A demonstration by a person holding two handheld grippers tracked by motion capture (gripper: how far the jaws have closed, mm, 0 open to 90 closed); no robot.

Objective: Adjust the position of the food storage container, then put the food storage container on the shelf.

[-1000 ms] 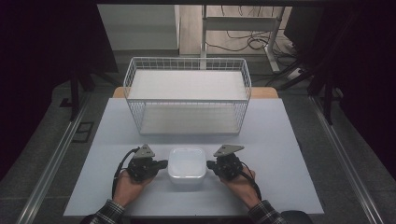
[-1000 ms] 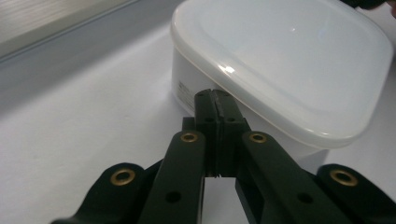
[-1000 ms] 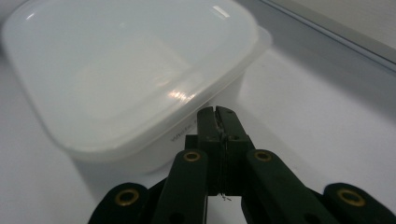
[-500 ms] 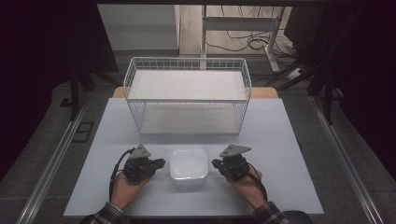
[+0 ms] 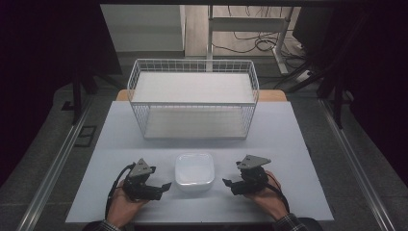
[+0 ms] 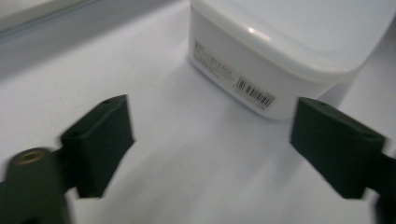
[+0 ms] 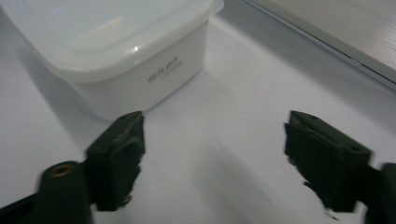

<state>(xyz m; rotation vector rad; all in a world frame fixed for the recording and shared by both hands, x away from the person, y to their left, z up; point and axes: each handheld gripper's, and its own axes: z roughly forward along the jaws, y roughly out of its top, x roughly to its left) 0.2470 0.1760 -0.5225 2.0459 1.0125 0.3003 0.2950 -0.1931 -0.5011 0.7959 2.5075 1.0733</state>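
Note:
A white lidded plastic container sits on the white table, near its front edge. My left gripper lies a short way off its left side, and its jaws have just been opening, with nothing between them. In the left gripper view the container shows a barcode label beyond my left gripper. My right gripper is off the container's right side. Its jaws have also just been opening and hold nothing. In the right gripper view the container stands ahead and to the left of my right gripper.
A white wire basket stands at the back middle of the table, open at the top. Bare table surface lies between it and the container. Dark floor, chair legs and cables lie beyond the table.
Both grippers were shut against the container's sides a second ago. They have let go, opened wide and drawn outward, left to the left and right to the right. The container stayed put.

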